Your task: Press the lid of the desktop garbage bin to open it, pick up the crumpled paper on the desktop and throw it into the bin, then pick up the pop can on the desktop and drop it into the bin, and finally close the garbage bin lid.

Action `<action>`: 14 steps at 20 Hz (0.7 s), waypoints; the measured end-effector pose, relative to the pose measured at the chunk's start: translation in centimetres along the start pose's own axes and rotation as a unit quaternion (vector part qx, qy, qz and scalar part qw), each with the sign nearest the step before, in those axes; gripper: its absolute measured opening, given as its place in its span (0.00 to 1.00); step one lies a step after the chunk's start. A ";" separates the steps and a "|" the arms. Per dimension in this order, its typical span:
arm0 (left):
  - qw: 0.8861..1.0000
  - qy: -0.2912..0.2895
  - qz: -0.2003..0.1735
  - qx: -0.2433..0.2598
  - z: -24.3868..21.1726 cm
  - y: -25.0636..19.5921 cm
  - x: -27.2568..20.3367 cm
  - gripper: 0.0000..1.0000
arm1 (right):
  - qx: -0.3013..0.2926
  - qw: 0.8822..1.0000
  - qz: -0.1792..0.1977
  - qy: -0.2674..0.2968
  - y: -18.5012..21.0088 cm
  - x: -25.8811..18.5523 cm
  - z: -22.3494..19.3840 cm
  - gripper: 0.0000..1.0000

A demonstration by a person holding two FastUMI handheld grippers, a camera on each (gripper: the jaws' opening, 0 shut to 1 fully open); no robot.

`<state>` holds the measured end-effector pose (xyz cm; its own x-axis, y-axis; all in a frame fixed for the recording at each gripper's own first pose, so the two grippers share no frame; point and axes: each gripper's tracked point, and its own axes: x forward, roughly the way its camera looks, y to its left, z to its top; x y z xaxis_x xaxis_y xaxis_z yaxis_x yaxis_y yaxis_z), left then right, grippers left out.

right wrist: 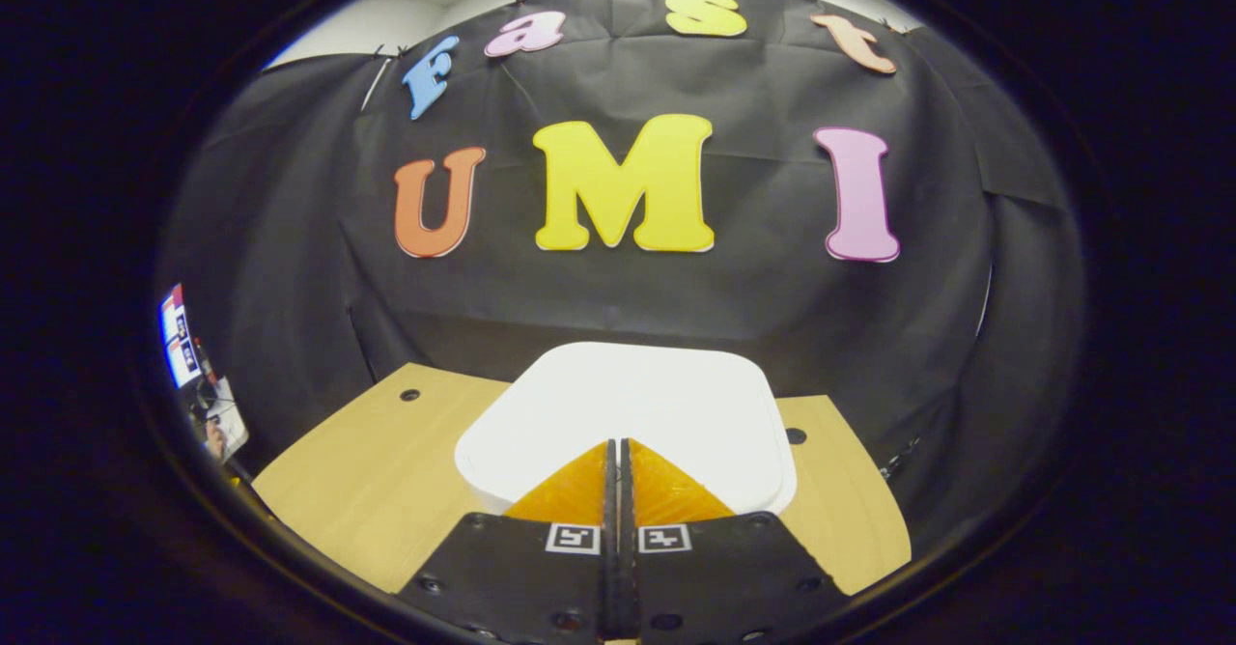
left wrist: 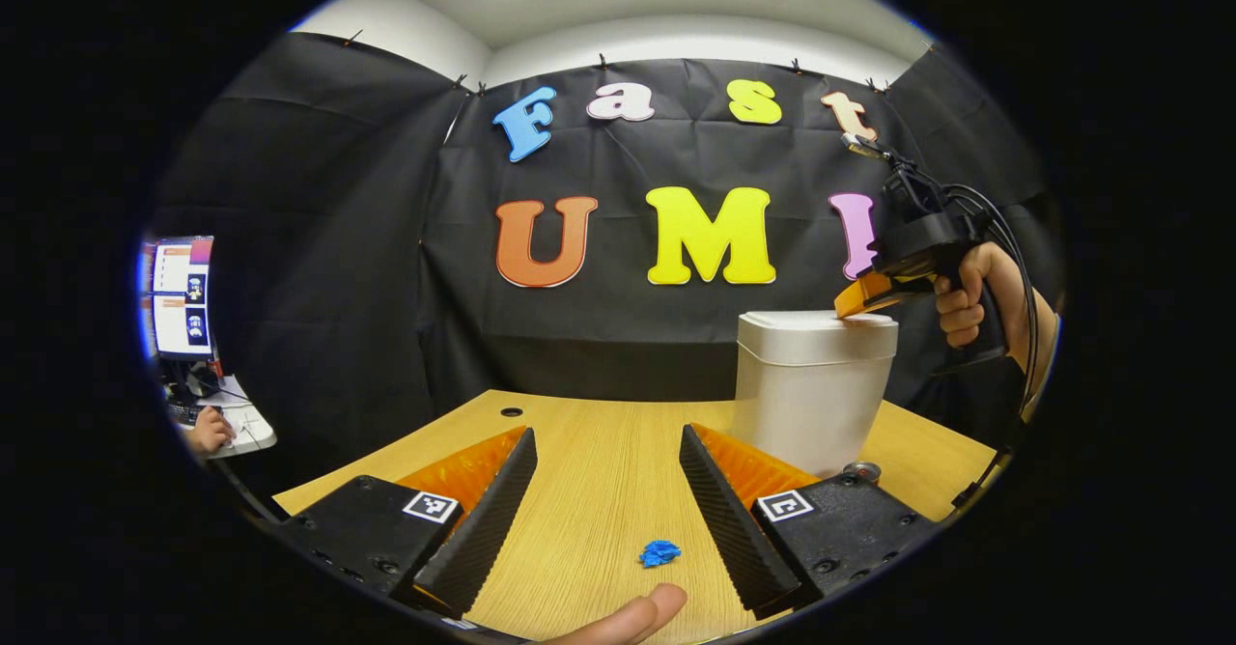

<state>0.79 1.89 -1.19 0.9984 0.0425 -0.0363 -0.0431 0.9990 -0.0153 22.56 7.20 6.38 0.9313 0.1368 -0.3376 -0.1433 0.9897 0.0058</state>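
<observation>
the right hand-held gripper point(right wrist: 618, 444), fingers clenched together on nothing, rests its tips on the white garbage bin lid point(right wrist: 628, 394), which lies at 12 o'clock below it. the left hand-held gripper point(left wrist: 606, 447) hangs released, blue crumpled paper point(left wrist: 660, 553) on the desk point(left wrist: 599, 433) at 6 o'clock between its fingers.
</observation>
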 end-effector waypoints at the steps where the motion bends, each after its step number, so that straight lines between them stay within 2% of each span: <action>1: 1.000 0.000 0.002 0.000 0.1 0.1 0.0 0.96 | -0.007 1.000 -0.001 0.008 0.2 0.2 -0.5 0.00; 7: 1.000 -0.015 0.008 0.004 1.0 0.1 -0.5 0.96 | 0.001 1.000 0.002 0.020 0.0 0.2 -0.9 0.01; 10: 1.000 -0.017 0.020 0.011 1.2 1.0 -0.6 0.96 | -0.003 1.000 -0.009 -0.024 -0.3 -2.6 0.6 0.00; 11: 0.999 -0.019 0.024 0.011 1.3 1.2 -0.7 0.96 | -0.008 0.998 0.002 -0.056 0.4 -4.2 1.2 0.00; 14: 0.999 -0.011 0.038 0.006 0.9 2.1 -0.5 0.96 | -0.041 0.990 0.002 -0.137 0.9 -9.3 1.9 0.00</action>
<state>0.23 3.97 -0.26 0.9928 0.1189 -0.0156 -0.1189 0.9929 -0.0022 14.43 6.85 11.35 0.9850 0.1574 -0.0704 -0.1625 0.9840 -0.0735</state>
